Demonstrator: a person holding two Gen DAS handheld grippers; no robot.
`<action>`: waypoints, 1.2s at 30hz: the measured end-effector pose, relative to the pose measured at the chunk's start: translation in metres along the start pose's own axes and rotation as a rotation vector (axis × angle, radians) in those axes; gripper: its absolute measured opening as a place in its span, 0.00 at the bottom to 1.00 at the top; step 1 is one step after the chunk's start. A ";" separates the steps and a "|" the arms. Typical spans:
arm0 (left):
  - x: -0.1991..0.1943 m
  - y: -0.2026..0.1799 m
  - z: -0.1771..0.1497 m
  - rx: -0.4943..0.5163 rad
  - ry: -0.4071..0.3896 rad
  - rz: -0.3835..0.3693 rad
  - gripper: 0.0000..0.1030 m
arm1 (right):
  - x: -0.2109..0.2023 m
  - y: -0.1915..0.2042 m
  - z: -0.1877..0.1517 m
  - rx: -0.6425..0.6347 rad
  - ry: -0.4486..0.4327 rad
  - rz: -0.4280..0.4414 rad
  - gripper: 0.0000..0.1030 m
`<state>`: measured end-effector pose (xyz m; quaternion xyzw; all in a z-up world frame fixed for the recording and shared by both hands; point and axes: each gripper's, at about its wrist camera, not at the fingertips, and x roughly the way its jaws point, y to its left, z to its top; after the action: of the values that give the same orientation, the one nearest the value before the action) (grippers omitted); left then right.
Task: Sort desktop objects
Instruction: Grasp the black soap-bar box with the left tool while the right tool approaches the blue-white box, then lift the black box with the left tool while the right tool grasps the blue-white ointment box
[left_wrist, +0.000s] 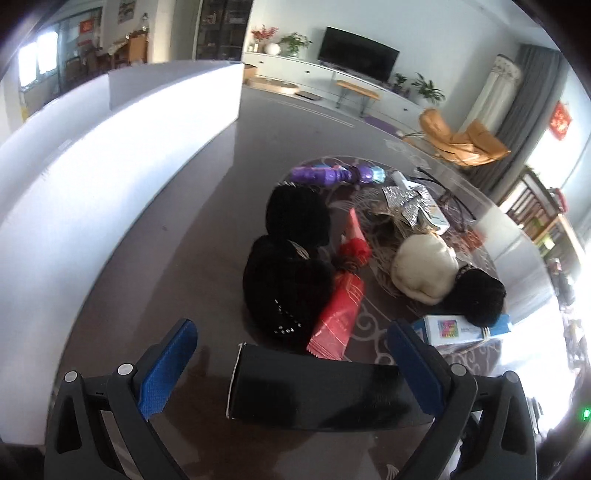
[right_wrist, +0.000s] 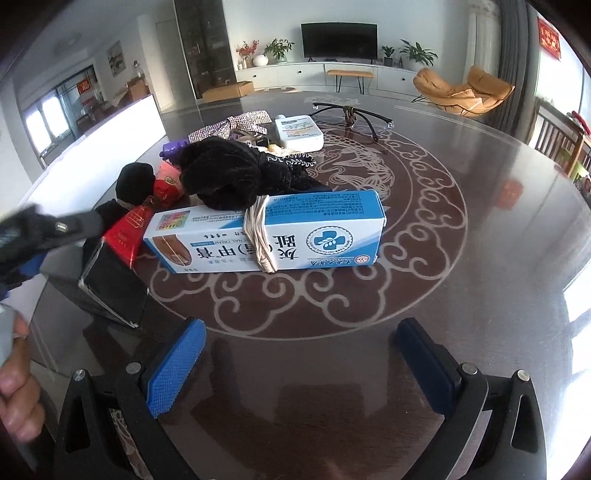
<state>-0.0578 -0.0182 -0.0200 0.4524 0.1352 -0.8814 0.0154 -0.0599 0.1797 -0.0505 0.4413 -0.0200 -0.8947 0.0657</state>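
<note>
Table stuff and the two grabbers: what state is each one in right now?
Left gripper: open, around the black box.
Right gripper: open, empty.
Black box: lying flat.
Blue and white box: lying flat, string round it.
Glasses: unfolded.
White bottle: lying down.

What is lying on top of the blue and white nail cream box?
A black furry scrunchie rests on the nail cream box's back edge, and pale elastic bands wrap its middle. The box's rear side is hidden.
</note>
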 end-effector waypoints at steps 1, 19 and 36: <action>-0.002 0.003 -0.005 0.000 -0.001 -0.017 1.00 | 0.000 -0.001 0.000 0.006 -0.004 0.008 1.00; -0.044 0.027 -0.043 0.182 0.143 0.040 1.00 | -0.006 -0.006 -0.003 0.041 -0.021 0.046 1.00; -0.036 -0.025 -0.045 0.185 0.135 -0.297 1.00 | -0.015 -0.024 -0.007 0.140 -0.062 0.080 1.00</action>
<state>-0.0046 0.0137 -0.0109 0.4849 0.1196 -0.8503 -0.1658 -0.0478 0.2060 -0.0457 0.4157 -0.1020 -0.9011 0.0696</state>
